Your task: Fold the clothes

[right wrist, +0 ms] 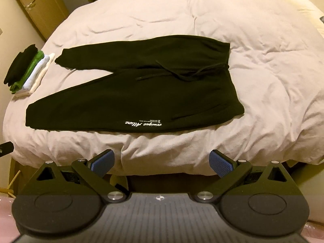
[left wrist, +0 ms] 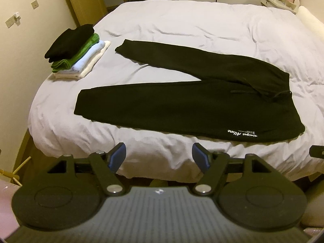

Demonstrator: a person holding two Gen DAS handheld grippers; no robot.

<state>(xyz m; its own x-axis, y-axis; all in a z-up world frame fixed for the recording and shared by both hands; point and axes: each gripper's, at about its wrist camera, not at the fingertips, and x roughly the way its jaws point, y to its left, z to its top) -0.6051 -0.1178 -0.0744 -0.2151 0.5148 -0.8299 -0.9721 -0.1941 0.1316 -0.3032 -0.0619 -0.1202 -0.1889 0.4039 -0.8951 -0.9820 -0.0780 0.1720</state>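
Pale bedding covers the bed [left wrist: 182,20], where black sweatpants [left wrist: 162,105] lie flat, legs splayed, beside a folded stack [left wrist: 75,50]. Soft, limp, likely bunching: pinch cuff and waistband. Left gripper [left wrist: 159,158] and right gripper [right wrist: 162,162] hover, fingers spread, empty.

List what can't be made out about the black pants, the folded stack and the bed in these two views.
- Black pants: small print beside the white script logo is too small to read in either view.
- Folded stack: lower garments are covered by the black one on top; only edges show.
- Bed: near edge is hidden behind the left gripper and right gripper.
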